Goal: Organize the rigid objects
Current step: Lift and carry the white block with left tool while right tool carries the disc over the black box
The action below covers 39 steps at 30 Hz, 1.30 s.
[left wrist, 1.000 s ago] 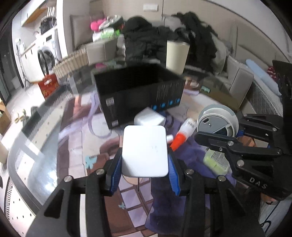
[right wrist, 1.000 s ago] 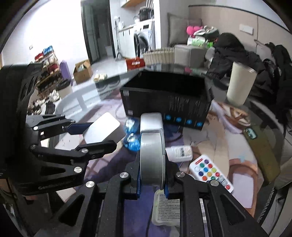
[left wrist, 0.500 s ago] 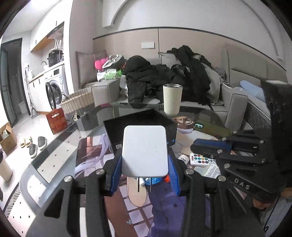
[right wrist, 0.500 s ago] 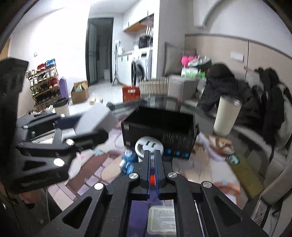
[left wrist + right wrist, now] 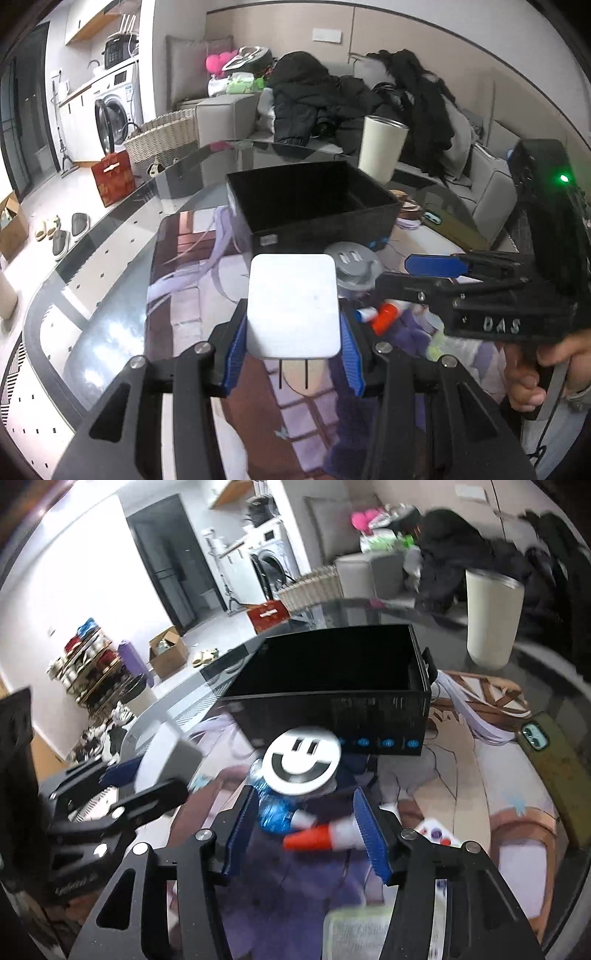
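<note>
We hold the left hand-held gripper (image 5: 293, 354) pinched on a white plug adapter (image 5: 293, 305), its blue pads (image 5: 235, 354) pressed against the adapter's two sides and its two metal prongs pointing down toward the counter (image 5: 110, 258). The adapter hangs above the counter, in front of the black box (image 5: 310, 206), which stands open and looks dark inside. Our right hand-held gripper (image 5: 306, 832) stands spread wide, its blue pads (image 5: 369, 834) well apart with nothing gripped between them. Seen through that gap, in front of the black box (image 5: 332, 694), lie a round grey-and-white disc (image 5: 302, 762) with a smiling face pattern, a crumpled blue wrapper (image 5: 275, 814) just beside it, and a white tube with an orange cap (image 5: 325, 836); motion blur keeps us from telling whether the pads touch any of them. In the left wrist view the same disc (image 5: 351, 267) sits just in front of the box, with the orange-capped tube (image 5: 384, 317) nearer to us and the right hand-held gripper (image 5: 436, 273) reaching in beside it. Behind the box on its right side stands a cream tumbler (image 5: 493, 618), and a colourful button remote (image 5: 434, 832) lies in front of the box on the printed mat (image 5: 498, 775) covering the counter.
</note>
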Tool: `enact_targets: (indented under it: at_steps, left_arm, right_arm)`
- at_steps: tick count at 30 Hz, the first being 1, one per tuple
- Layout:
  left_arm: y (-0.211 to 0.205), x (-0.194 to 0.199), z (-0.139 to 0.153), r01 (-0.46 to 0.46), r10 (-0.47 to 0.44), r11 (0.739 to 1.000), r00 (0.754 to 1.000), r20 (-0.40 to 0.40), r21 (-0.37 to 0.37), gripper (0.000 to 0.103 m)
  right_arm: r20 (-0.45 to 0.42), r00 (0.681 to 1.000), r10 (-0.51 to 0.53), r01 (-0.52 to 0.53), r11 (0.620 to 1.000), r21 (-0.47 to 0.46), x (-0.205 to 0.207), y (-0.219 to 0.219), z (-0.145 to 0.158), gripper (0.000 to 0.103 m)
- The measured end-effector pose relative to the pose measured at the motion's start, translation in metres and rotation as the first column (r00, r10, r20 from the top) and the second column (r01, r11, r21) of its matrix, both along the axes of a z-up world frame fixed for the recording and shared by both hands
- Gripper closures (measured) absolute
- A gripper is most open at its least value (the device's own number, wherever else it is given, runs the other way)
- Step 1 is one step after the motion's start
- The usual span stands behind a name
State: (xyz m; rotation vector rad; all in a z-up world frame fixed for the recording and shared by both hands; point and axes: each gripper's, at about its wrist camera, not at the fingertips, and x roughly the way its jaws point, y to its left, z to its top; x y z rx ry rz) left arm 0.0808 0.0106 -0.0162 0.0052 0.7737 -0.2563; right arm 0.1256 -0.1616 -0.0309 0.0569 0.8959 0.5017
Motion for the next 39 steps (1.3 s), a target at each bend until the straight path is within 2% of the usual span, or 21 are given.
enact_targets:
  at_steps: [3, 5, 7, 8, 9, 11, 15, 16, 17, 22, 25, 29, 32, 34, 37, 39]
  left_arm:
    - [0.003, 0.009, -0.004, -0.011, 0.011, 1.0, 1.0, -0.013, 0.004, 0.06]
    - [0.006, 0.012, -0.007, -0.018, 0.018, 1.0, 1.0, -0.025, 0.002, 0.06]
    - [0.007, 0.013, -0.009, -0.017, 0.018, 1.0, 0.999, -0.029, 0.001, 0.06]
    - [0.008, 0.013, -0.01, -0.016, 0.016, 1.0, 0.999, -0.03, 0.005, 0.06]
    - [0.009, 0.013, -0.01, -0.015, 0.015, 1.0, 0.999, -0.03, 0.008, 0.06]
    - [0.01, 0.013, -0.012, -0.014, 0.014, 1.0, 0.999, -0.031, 0.012, 0.06]
    - [0.014, 0.014, -0.014, -0.016, 0.016, 1.0, 0.999, -0.038, 0.016, 0.06]
    - [0.014, 0.015, -0.013, -0.014, 0.015, 1.0, 0.999, -0.041, 0.011, 0.06]
    - [0.015, 0.015, -0.013, -0.013, 0.014, 1.0, 0.999, -0.04, 0.007, 0.06]
    - [0.014, 0.013, -0.01, -0.01, 0.01, 1.0, 1.0, -0.026, 0.004, 0.06]
    - [0.014, 0.01, -0.004, -0.02, 0.02, 1.0, 1.0, 0.003, -0.001, 0.06]
    - [0.013, 0.0, 0.008, -0.03, 0.031, 1.0, 0.996, 0.079, -0.008, 0.06]
    - [0.01, -0.017, 0.025, -0.039, 0.039, 0.999, 0.979, 0.199, -0.002, 0.06]
    - [0.006, -0.024, 0.032, -0.037, 0.036, 0.999, 0.968, 0.25, 0.001, 0.06]
    - [0.003, -0.024, 0.037, -0.022, 0.022, 1.0, 0.964, 0.264, -0.002, 0.06]
    - [0.001, -0.016, 0.04, -0.008, 0.012, 1.0, 0.968, 0.251, -0.015, 0.06]
  right_arm:
    - [-0.04, 0.999, -0.01, 0.01, 1.0, 0.016, 0.019, 0.006, -0.005, 0.048]
    - [-0.008, 1.0, 0.007, -0.007, 0.999, -0.038, 0.022, 0.02, -0.006, 0.048]
    - [0.044, 0.998, 0.033, -0.028, 0.994, -0.11, 0.021, 0.037, -0.006, 0.042]
    - [0.058, 0.997, 0.042, -0.034, 0.991, -0.129, 0.021, 0.042, -0.006, 0.033]
    - [0.064, 0.996, 0.056, -0.047, 0.989, -0.138, 0.02, 0.049, -0.008, 0.029]
    - [0.063, 0.997, 0.049, -0.039, 0.987, -0.153, 0.022, 0.054, -0.009, 0.028]
    - [0.05, 0.998, 0.044, -0.034, 0.982, -0.185, 0.03, 0.064, -0.015, 0.03]
    - [0.045, 0.998, 0.041, -0.032, 0.981, -0.191, 0.031, 0.064, -0.017, 0.033]
    - [0.041, 0.998, 0.039, -0.03, 0.981, -0.193, 0.032, 0.065, -0.02, 0.045]
    - [0.061, 0.998, 0.024, -0.014, 0.988, -0.152, 0.032, 0.055, -0.016, 0.045]
    - [0.116, 0.993, 0.009, 0.006, 0.992, -0.129, 0.025, 0.047, -0.005, 0.045]
    - [0.223, 0.975, -0.007, 0.028, 0.996, -0.09, 0.003, 0.037, 0.016, 0.045]
    - [0.313, 0.949, -0.043, 0.057, 0.998, -0.035, -0.021, 0.023, 0.033, 0.045]
    - [0.398, 0.916, -0.051, 0.062, 0.998, -0.016, -0.042, 0.016, 0.047, 0.045]
    - [0.478, 0.877, -0.046, 0.063, 0.998, -0.021, -0.06, 0.012, 0.062, 0.045]
    - [0.498, 0.866, -0.036, 0.057, 0.998, -0.027, -0.061, 0.01, 0.07, 0.045]
